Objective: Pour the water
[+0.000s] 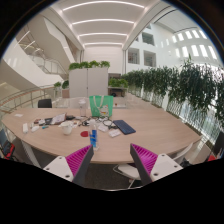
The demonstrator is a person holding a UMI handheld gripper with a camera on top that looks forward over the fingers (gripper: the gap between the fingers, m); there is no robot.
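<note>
The gripper (110, 162) hangs well back from the counter (150, 125), its two fingers spread wide with nothing between them; the pink pads (78, 160) face each other across an open gap. This looks like the approach step: nothing is held, and no pouring has begun. Just ahead of the fingers, slightly toward the left one, a small blue bottle (94, 138) stands upright near the counter's close edge, and it is the likeliest water vessel for the task, though it is too small to be sure. Beyond it, further across the counter, lie a pale cup-like thing (68, 128), a dark flat tablet or notebook (124, 127) off toward the right finger, and scattered clutter (40, 124) beyond the left finger that cannot be told apart. A green chair (101, 104) stands at the far side. The next move, as I judge it, calls for carrying the fingers forward and down until the bottle sits between the pads, then closing squarely on its body so it stays upright when lifted.
</note>
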